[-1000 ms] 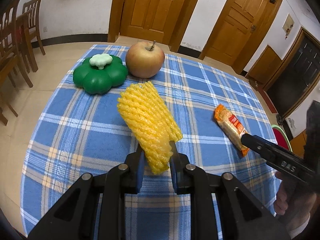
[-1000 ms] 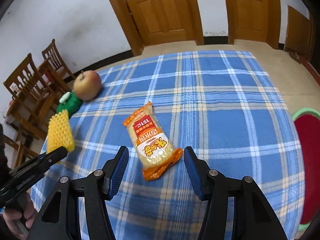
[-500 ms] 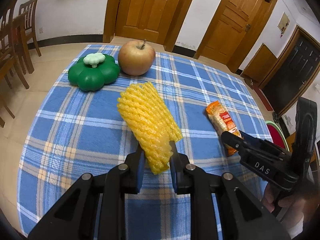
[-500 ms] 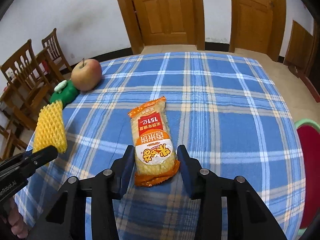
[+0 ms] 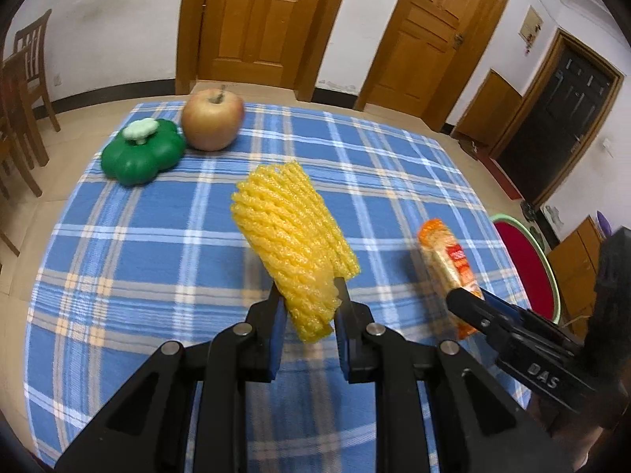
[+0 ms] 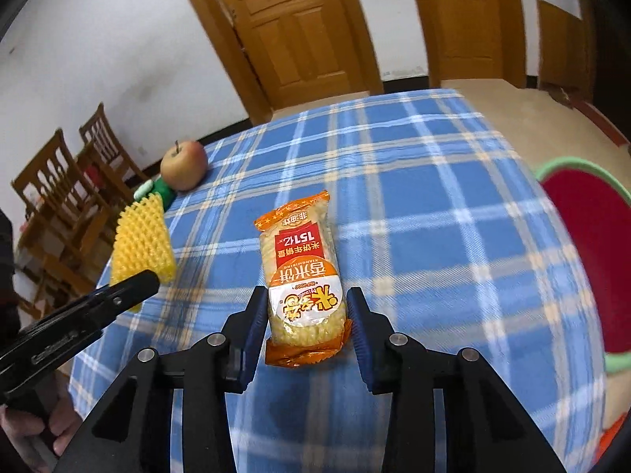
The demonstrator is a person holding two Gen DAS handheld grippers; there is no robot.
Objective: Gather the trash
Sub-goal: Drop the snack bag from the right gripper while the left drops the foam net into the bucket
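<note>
Now 2 pieces of trash are in hand: my left gripper (image 5: 307, 307) is clenched on the yellow foam net (image 5: 294, 244), my right gripper (image 6: 305, 315) grasps the rice-cracker packet (image 6: 301, 276), long axis pointing away along the fingers. Both are raised over the plaid tablecloth (image 6: 434, 205). Right of the packet sits the red basin (image 6: 583, 260), nearer my right hand. Only the left view shows the green lid (image 5: 142, 151) whole beside the apple (image 5: 213, 120).

- Yellow foam fruit net (image 5: 294, 242): ribbed mesh sleeve, squashed at its near end, raised off the cloth and tilting away to the far left.
- Orange rice-cracker packet (image 6: 301, 280): sealed, lengthwise, near end toward the camera, right of the net.
</note>
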